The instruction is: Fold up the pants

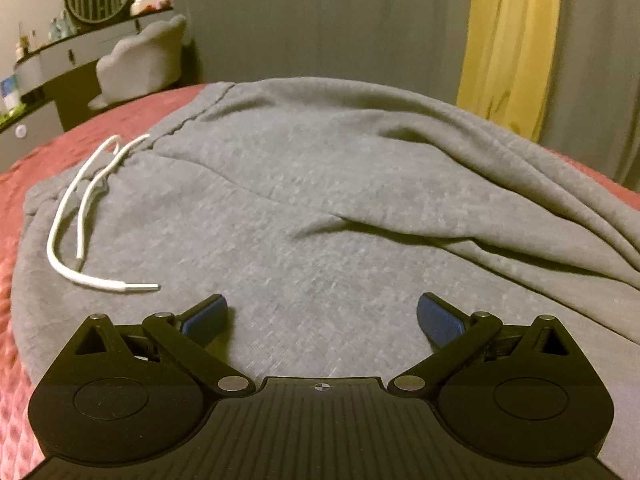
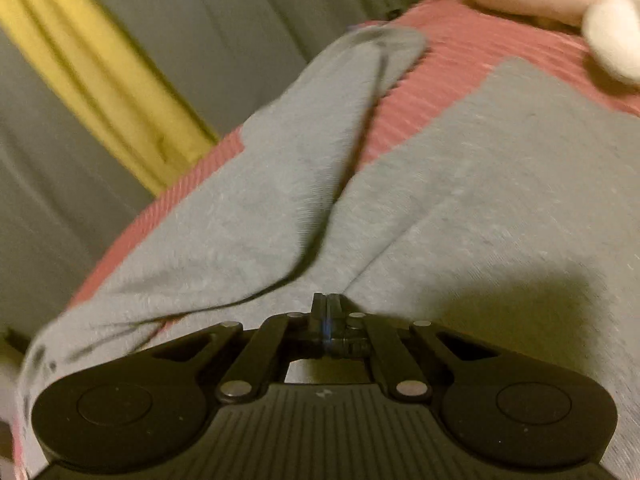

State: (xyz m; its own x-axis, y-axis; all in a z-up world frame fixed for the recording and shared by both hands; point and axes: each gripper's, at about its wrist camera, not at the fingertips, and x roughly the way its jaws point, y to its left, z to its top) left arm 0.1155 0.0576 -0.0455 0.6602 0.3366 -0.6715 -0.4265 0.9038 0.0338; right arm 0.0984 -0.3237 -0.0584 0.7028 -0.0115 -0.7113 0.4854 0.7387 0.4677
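Grey pants (image 1: 320,184) spread on my red bed cover (image 1: 36,160).
Left tool (image 1: 322,314): wide apart above fabric, near white drawstring (image 1: 80,208). Right tool (image 2: 327,312): pinched together at a fold of the pants; grip unclear.

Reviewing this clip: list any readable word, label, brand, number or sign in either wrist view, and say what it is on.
No readable text in either view.
Left gripper body: only a small crosshair mark, no letters.
Right gripper body: a faint pale mark, too blurred to read.
Bottles and a blue-white package on the dresser: any labels are too small to read.
Grey pants, white drawstring, red bedspread: no print visible.
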